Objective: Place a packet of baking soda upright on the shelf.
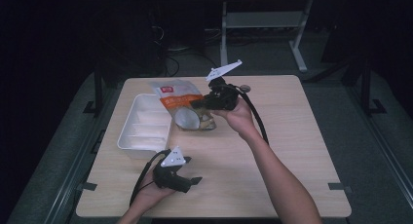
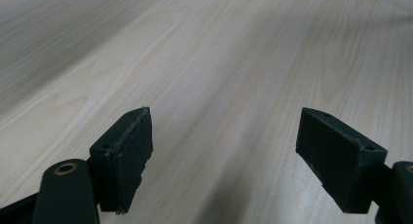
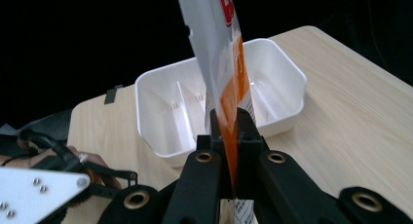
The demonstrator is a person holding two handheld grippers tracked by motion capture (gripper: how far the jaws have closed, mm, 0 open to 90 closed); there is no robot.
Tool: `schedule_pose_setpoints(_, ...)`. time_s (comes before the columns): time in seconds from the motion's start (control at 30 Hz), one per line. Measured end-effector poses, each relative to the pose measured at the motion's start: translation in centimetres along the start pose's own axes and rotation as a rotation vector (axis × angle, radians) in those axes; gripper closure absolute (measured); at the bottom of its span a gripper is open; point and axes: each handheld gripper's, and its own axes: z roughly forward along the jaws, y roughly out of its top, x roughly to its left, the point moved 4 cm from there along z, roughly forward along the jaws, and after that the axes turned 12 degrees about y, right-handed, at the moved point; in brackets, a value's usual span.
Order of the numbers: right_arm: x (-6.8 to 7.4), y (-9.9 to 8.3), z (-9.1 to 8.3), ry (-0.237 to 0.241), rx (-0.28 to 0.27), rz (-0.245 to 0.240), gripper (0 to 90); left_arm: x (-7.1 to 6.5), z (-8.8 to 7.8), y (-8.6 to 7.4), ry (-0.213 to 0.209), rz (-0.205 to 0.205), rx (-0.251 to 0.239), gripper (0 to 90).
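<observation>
Right gripper (image 3: pixel 229 136), fingers clamped on the edge of the limp, light orange-and-white plastic snack pouch (image 1: pixel 187 104), frame centre; left gripper (image 2: pixel 224 156) fingers apart; pinch its flat seam.

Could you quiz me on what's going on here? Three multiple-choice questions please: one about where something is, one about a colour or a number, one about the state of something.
1. Where does the white tray stand?
A. Near the table's left edge, as the high view shows it
B. At the table's right edge
C. On the floor

2. What colour is the band on the snack bag?
A. Blue
B. Orange
C. Green

3. How do the jaws of the left gripper stand?
A. Shut on the bag
B. Shut on the tray's rim
C. Open, with nothing between them

Answers:
1. A, the tray sits by the left edge of the wooden table.
2. B, an orange band runs across the white and silver bag held in the right gripper.
3. C, its own view shows the two jaws wide apart over bare tabletop.
</observation>
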Motion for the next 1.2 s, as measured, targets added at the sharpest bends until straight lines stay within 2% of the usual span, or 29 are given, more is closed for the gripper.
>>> schedule_pose_setpoints(0.23,0.5,1.2,1.8,0.025,-0.002,-0.021,89.5,-0.2,0.2,-0.1,-0.004,0.009,0.005,19.8)
schedule_pose_setpoints(0.6,1.6,3.3,5.9,0.095,-0.011,-0.051,89.5,0.1,0.1,-0.3,-0.005,0.009,0.008,19.7)
schedule_pose_setpoints(0.9,2.0,3.7,9.2,0.139,0.007,-0.046,89.5,0.0,0.1,-0.4,-0.001,0.036,0.012,19.7)
schedule_pose_setpoints(1.2,2.0,4.0,12.6,0.190,0.027,-0.040,89.4,0.1,-0.1,-0.5,0.002,0.037,0.011,19.5)
